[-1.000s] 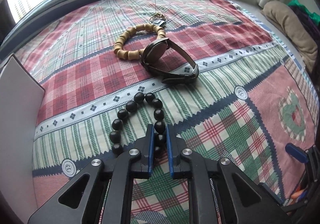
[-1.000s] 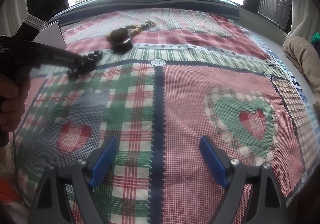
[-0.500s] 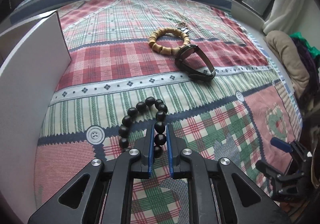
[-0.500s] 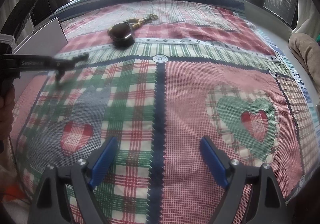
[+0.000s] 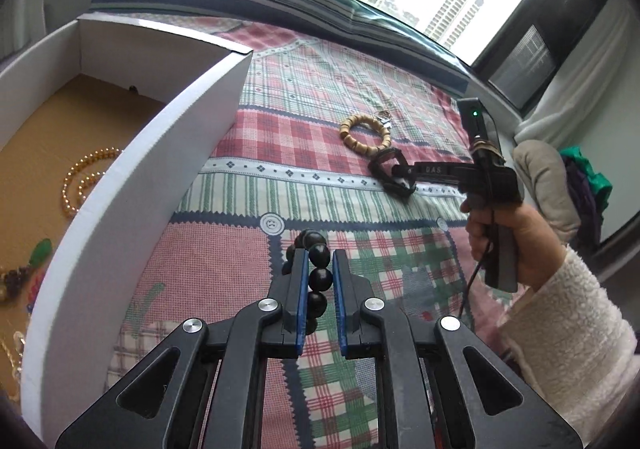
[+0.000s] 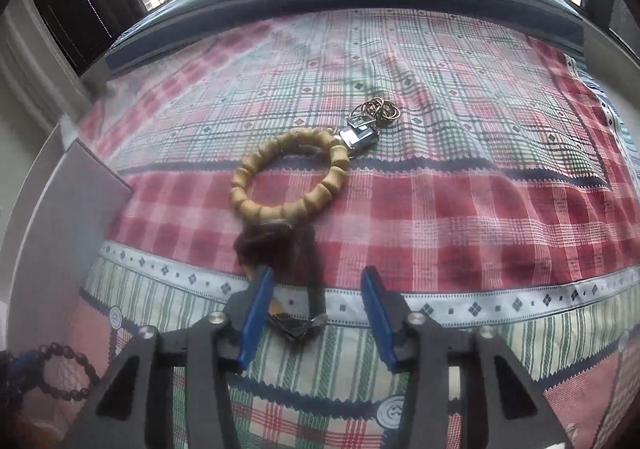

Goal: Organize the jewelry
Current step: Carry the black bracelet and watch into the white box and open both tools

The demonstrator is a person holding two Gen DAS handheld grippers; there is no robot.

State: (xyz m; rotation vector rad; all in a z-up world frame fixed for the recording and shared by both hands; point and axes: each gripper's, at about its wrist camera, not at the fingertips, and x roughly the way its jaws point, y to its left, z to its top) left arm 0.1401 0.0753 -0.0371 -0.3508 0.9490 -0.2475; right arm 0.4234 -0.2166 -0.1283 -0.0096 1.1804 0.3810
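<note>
- Two hand-held grippers over a patchwork plaid bedspread [image 5: 248, 281], windows and tower blocks beyond.
- Left gripper [image 5: 320, 261]: clenched on a black bead bracelet [image 5: 318, 269], blue pads pressed against the beads, rest of the loop hanging down and to the left of the fingers, above the bedspread.
- Same bracelet seen as a dark loop at the lower left edge of the right wrist view [image 6: 66, 373], blurred.
- White box [image 5: 132, 185] just left of the left gripper, open at the top, brown floor inside; on that floor a string of gold beads [image 5: 82, 177], plus smaller coloured pieces at the left edge, too small to tell apart.
- Right gripper [image 6: 318, 309]: jaws closing, a dark watch [image 6: 294, 281] between the blue pads, left pad at the strap, right pad apart from it; no firm press visible, outline blurred.
- From the left wrist view, right gripper [image 5: 402, 171] reaching into the loop of the watch [image 5: 390, 175], held by a hand [image 5: 508, 237] in a fleecy white sleeve [image 5: 568, 333].
- Wooden bead bracelet [image 6: 290, 179] flat on the bedspread, just beyond the watch, touching it at the near edge.
- Silver clasp [image 6: 360, 137] and a tangle of thin rings [image 6: 378, 111] at the far side of the wooden bracelet.
- Beige cushion [image 5: 544, 185] at the right edge of the bed.
</note>
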